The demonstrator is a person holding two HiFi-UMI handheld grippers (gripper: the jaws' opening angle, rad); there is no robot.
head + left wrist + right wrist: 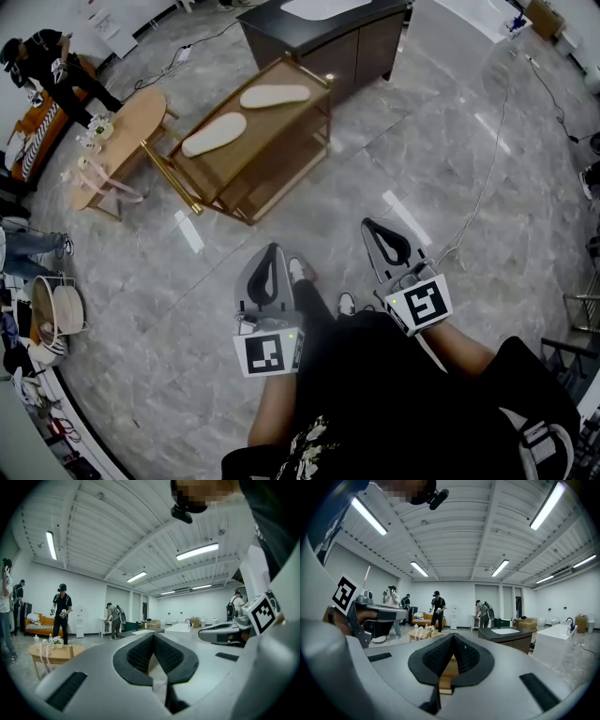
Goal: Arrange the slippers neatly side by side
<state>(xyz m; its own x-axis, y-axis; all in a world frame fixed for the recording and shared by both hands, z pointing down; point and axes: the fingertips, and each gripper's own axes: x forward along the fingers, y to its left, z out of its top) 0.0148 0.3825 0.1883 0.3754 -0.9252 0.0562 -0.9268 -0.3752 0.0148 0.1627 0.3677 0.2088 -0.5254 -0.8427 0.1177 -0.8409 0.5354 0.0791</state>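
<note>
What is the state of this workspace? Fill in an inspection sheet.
Surface: wooden rack standing on the marble floor.
Job's things: near slipper and far slipper on the rack top, apart and staggered, not side by side.
Clutter: tape strips on the floor.
Grippers: left gripper and right gripper both shut, empty, short of the rack.
Cables: cable across the floor at right.
Surroundings: dark cabinet, oval table, person at the left edge.
</note>
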